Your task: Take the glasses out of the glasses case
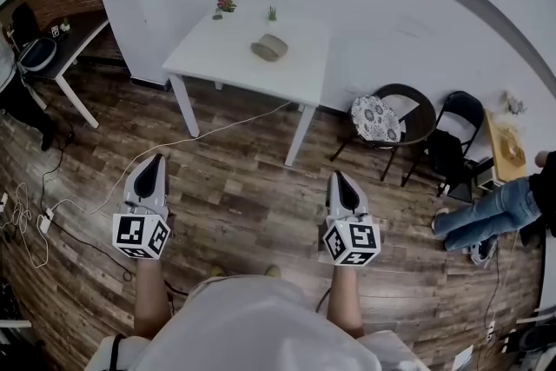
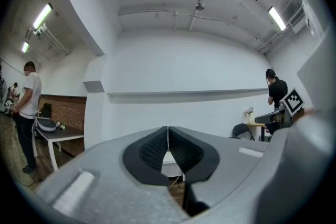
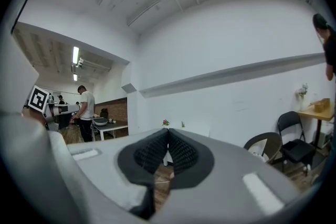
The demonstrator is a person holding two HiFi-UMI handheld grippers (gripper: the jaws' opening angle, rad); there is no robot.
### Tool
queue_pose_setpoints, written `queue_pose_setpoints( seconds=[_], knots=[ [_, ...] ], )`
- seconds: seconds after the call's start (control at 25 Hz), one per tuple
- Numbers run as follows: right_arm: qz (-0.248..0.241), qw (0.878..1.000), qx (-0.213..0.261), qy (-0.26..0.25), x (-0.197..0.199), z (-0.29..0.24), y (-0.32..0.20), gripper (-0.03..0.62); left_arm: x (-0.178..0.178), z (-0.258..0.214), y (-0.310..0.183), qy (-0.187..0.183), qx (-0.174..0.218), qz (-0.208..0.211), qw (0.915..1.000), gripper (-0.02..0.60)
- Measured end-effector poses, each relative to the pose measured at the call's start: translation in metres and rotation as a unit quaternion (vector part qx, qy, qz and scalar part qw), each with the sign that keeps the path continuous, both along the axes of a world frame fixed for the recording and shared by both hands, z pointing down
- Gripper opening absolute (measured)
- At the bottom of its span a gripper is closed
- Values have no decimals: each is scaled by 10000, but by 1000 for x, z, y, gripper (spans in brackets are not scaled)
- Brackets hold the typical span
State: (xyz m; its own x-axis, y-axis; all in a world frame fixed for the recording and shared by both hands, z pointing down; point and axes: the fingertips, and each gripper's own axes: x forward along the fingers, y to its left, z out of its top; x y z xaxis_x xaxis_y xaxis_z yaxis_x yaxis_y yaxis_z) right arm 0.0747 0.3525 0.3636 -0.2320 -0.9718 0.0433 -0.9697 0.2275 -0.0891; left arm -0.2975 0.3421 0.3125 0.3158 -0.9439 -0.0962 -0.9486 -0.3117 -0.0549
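Two grippers: the left gripper [image 1: 155, 159] and right gripper [image 1: 337, 175] are held low over the wood floor [image 1: 243, 204], well apart from the table [image 1: 208, 56].
Left gripper: its jaws are closed tip to tip, and nothing is held between them.
Case [image 1: 270, 47]: a grey oval is laid about mid-table, with two plants [image 1: 226, 5] [image 1: 272, 13] set by the far edge. No glasses are seen; they are judged to be inside.
Right gripper: its jaws are likewise pressed together and empty.
Risk: a cable [image 1: 217, 133] strung across the floor before the table's near edge could be caught underfoot. The case could be slid toward an edge if it is pushed unsteadied. The glasses could be dropped if they are pinched at a lens.
Writing: none can be read. Only square black-and-white markers are shown on the cubes [image 1: 141, 235], and no brand can be made out on the case.
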Motion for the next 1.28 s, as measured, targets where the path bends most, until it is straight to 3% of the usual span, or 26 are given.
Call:
queue_pose_setpoints(
  seconds=[0.2, 0.32, 0.52, 0.84, 1.28],
  knots=[
    [-31, 10000, -12, -44, 1, 2, -2, 3, 4, 2, -1, 15, -42, 65, 10000, 14],
    [-41, 10000, -22, -41, 3, 5, -2, 3, 10, 7, -1, -40, -116, 117, 9999, 66],
    [-43, 9999, -63, -71, 10, 8, -2, 3, 20, 8, -4, -47, -167, 181, 9997, 95],
    [59, 9999, -88, -108, 39, 12, -1, 3, 49, 12, -4, -78, -232, 246, 9994, 97],
    [-178, 9997, -43, -190, 83, 20, -13, 3, 100, 12, -3, -182, -226, 119, 9995, 97]
  ],
)
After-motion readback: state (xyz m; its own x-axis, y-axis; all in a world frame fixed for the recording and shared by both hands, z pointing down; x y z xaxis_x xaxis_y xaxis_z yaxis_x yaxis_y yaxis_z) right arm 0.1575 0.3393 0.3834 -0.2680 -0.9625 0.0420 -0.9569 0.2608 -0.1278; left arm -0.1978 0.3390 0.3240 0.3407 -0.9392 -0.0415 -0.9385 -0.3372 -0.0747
